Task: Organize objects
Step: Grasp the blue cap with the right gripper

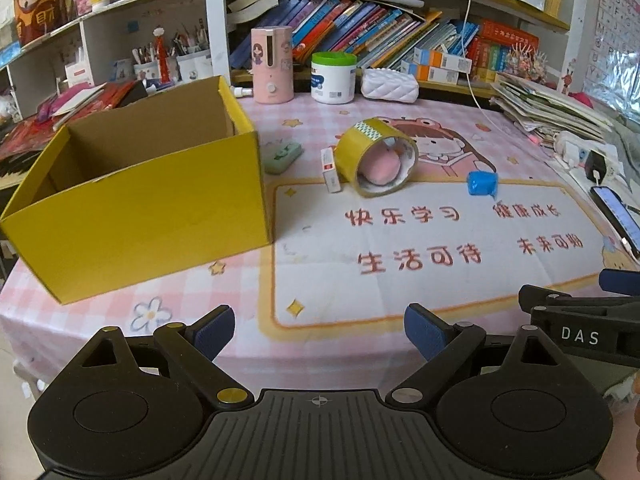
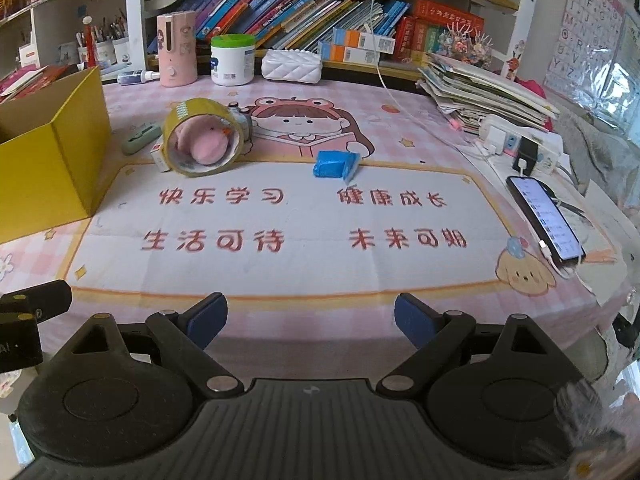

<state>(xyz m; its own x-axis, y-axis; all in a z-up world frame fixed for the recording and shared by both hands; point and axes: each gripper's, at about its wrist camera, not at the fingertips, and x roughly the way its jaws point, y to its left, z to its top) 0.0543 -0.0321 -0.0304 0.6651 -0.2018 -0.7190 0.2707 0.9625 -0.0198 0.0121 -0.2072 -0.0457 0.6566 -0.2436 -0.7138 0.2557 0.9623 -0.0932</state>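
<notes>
An open yellow cardboard box [image 1: 152,200] stands at the table's left; it also shows in the right wrist view [image 2: 52,152]. A yellow tape roll [image 1: 374,156] [image 2: 204,136] lies on its side with a pink plush toy [image 1: 384,166] [image 2: 208,144] inside. A small white and red box [image 1: 331,170] leans beside it. A green case [image 1: 283,157] [image 2: 140,136] lies by the box. A blue packet [image 1: 482,184] [image 2: 335,164] lies mid-table. My left gripper [image 1: 318,334] and right gripper [image 2: 310,320] are open and empty near the front edge.
A pink dispenser [image 1: 272,64], a green-lidded white jar [image 1: 333,78] and a white quilted case [image 1: 390,85] stand at the back below bookshelves. A stack of papers [image 2: 480,92], a power strip [image 2: 520,144] and a charging phone [image 2: 544,218] lie at the right.
</notes>
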